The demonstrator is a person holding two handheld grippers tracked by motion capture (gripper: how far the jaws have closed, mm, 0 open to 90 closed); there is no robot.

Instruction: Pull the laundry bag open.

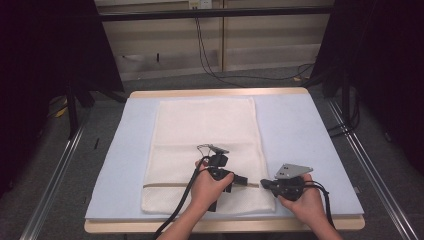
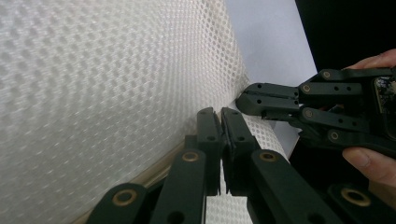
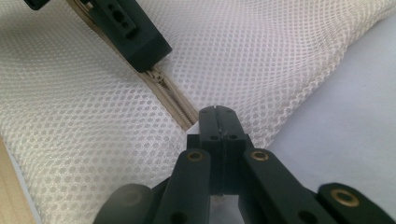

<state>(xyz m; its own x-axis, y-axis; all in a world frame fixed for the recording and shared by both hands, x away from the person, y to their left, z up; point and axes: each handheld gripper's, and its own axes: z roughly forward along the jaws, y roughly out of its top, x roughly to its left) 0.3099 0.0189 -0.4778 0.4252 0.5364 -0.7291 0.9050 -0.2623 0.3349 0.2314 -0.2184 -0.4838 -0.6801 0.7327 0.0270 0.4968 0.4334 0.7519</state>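
White mesh bag point(image 1: 205, 150) lies flat on blue pad point(image 1: 300, 130), tan zipper point(image 3: 173, 95) running across just ahead of both grippers. Right gripper view shows zipper teeth; high view only a thin line. Left gripper point(image 2: 220, 114) jaws clenched at the zipper line. Right gripper point(image 3: 217, 112) jaws pinched on the bag's edge, beside the zipper end.

Grey carpet floor point(image 1: 240, 80), pale panelled wall point(image 1: 165, 45)

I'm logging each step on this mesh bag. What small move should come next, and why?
Probably the left gripper draws along the zipper away from the right gripper: both have their jaws closed at the zipper line of the mesh bag, the right pinning its end at the edge.
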